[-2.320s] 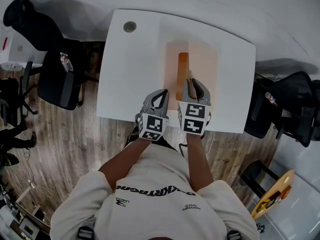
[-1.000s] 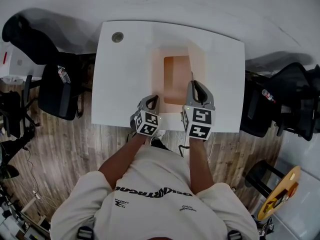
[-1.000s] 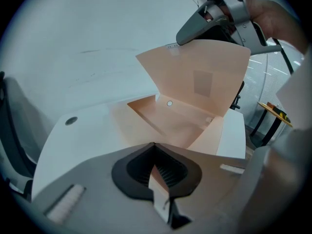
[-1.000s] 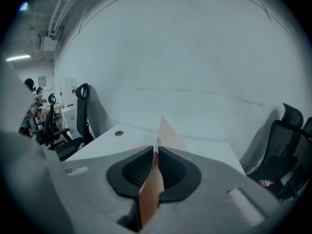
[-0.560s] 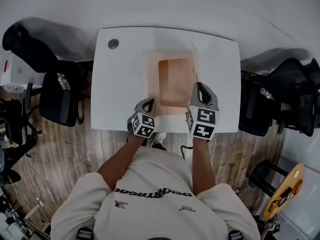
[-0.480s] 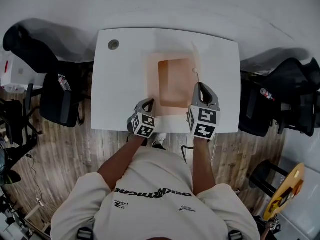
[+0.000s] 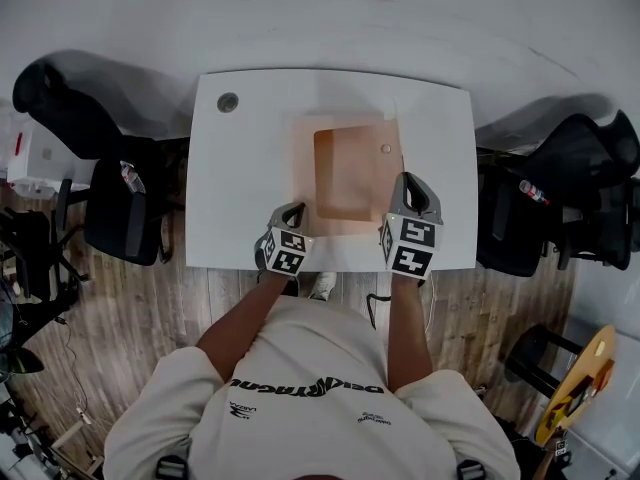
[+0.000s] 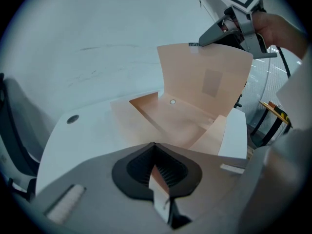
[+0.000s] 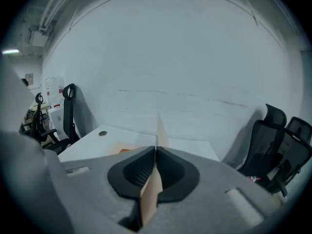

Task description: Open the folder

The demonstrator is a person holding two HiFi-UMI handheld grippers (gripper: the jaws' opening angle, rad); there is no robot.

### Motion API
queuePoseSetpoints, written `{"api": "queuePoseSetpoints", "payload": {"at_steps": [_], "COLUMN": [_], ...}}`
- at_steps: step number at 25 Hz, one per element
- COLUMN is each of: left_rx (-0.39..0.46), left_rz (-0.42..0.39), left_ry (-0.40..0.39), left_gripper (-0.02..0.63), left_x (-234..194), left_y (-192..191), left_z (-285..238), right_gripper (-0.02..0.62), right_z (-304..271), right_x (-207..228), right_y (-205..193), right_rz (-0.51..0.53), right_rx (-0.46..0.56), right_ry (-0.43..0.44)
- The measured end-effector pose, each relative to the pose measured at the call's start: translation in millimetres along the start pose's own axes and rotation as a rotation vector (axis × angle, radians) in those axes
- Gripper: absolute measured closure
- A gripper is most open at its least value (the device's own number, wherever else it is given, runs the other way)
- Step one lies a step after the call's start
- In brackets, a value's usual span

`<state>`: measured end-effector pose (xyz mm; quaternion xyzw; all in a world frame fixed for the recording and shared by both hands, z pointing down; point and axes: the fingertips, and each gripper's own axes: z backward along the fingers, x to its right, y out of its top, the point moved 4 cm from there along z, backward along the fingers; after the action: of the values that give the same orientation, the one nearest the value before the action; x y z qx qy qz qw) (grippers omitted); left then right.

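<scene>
On the table (image 7: 240, 168), the left gripper (image 7: 292, 208) clamps the folder's (image 7: 350, 178) near edge, seemingly to anchor it, while the right gripper (image 7: 410, 178), jaws closing on the cover (image 8: 204, 77), holds that upright, ready to swing open.

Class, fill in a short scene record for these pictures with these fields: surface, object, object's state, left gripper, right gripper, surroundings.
Surface: white table
Object: tan folder
Object's state: partly open; front cover stands roughly upright, the rest lies flat on the table
Left gripper: shut on the folder's near edge
Right gripper: jaws closing with the cover's edge between them, holding it up
Surroundings: black chairs at both sides of the table
</scene>
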<state>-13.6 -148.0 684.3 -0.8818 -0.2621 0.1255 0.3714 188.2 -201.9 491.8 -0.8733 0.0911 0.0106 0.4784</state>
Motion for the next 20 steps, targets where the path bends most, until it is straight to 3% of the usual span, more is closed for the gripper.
{"api": "queuePoseSetpoints", "payload": {"at_steps": [20], "left_rx": [0.022], "left_rz": [0.100], "left_ry": [0.035], "left_gripper": [0.607], "left_x": [-18], "left_y": [4], "left_z": [-2], "right_gripper": [0.586], "right_z": [3], "right_x": [32], "right_y": [-14], "right_rz": [0.064], "right_rx": [-0.042], "right_ry": [-0.072]}}
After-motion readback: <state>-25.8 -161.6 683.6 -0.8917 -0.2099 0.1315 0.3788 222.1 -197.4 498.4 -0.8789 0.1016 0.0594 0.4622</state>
